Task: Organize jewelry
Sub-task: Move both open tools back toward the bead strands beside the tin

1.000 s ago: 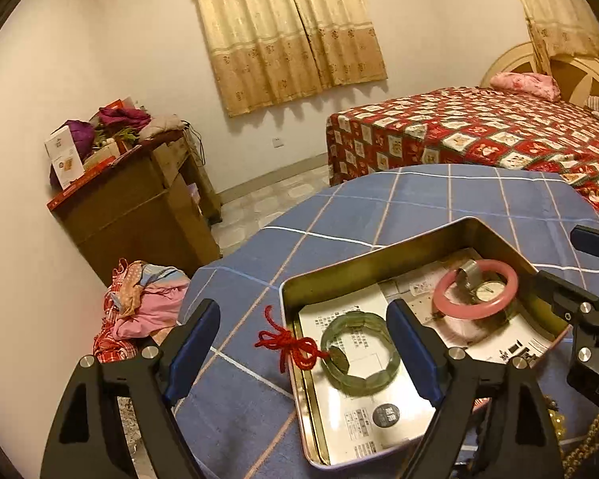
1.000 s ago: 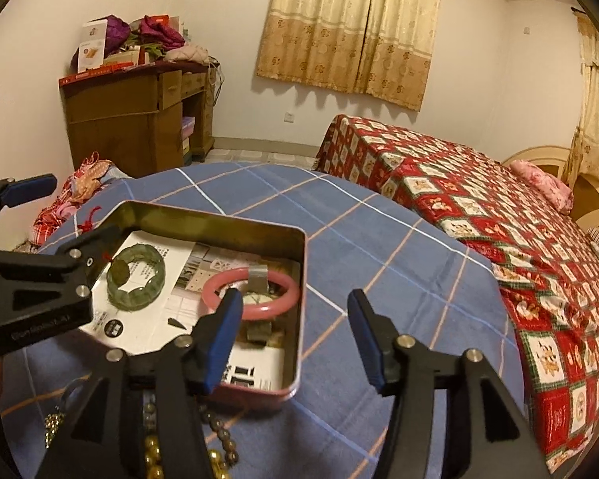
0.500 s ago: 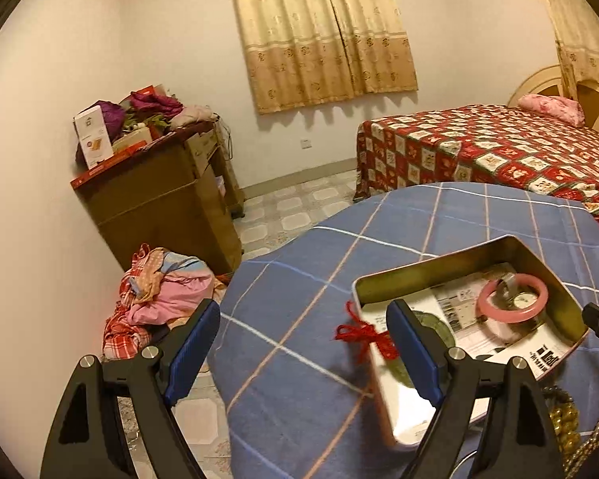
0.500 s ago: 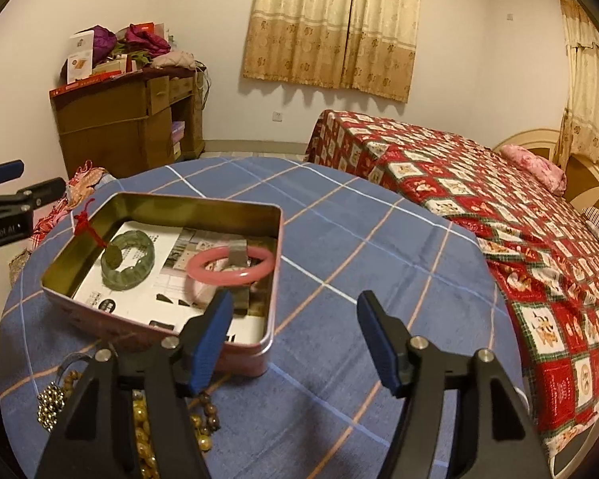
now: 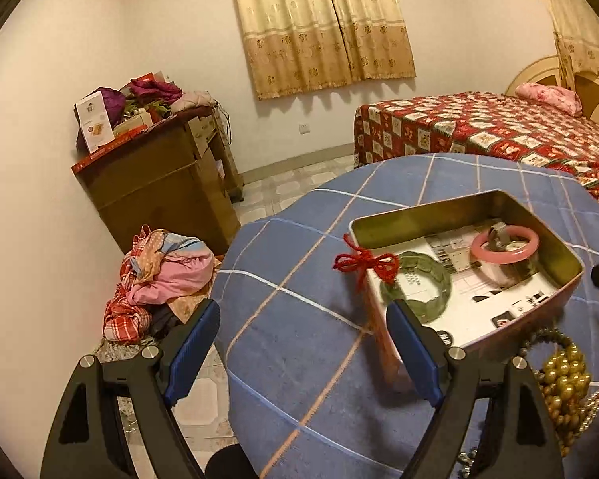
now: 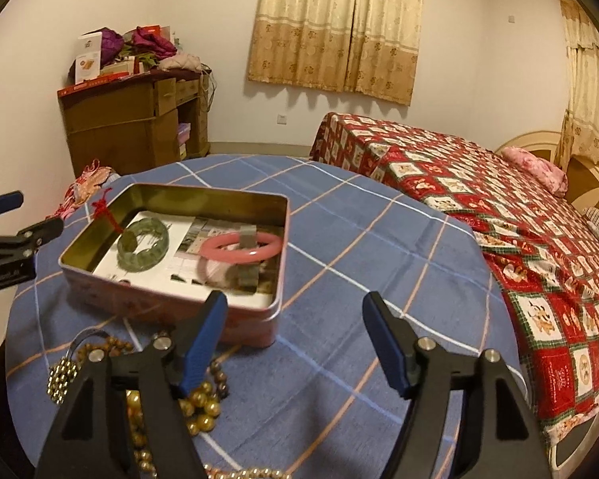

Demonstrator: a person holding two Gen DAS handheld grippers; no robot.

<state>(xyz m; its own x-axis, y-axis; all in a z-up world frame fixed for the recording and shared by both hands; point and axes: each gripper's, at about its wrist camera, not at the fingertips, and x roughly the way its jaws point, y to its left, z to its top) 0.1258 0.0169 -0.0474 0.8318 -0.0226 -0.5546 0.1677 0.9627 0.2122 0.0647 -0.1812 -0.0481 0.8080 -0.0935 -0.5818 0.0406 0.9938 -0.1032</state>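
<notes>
While the green bracelet point(image 6: 143, 242) and pink bangle point(image 6: 241, 245) lie in the tin point(image 6: 171, 303), your right gripper point(image 6: 295, 343), its jaws just opening and empty, and your wide, empty left gripper point(image 5: 303, 353) wait near the loose beads point(image 6: 197, 403), probably next.

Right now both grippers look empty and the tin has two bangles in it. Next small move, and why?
Probably lower the right gripper onto the gold bead strand lying just below its left finger. Its jaws have just been opening with nothing between them. The beads sit on the blue cloth outside the tin, which already holds the green bangle and pink bangle.
</notes>
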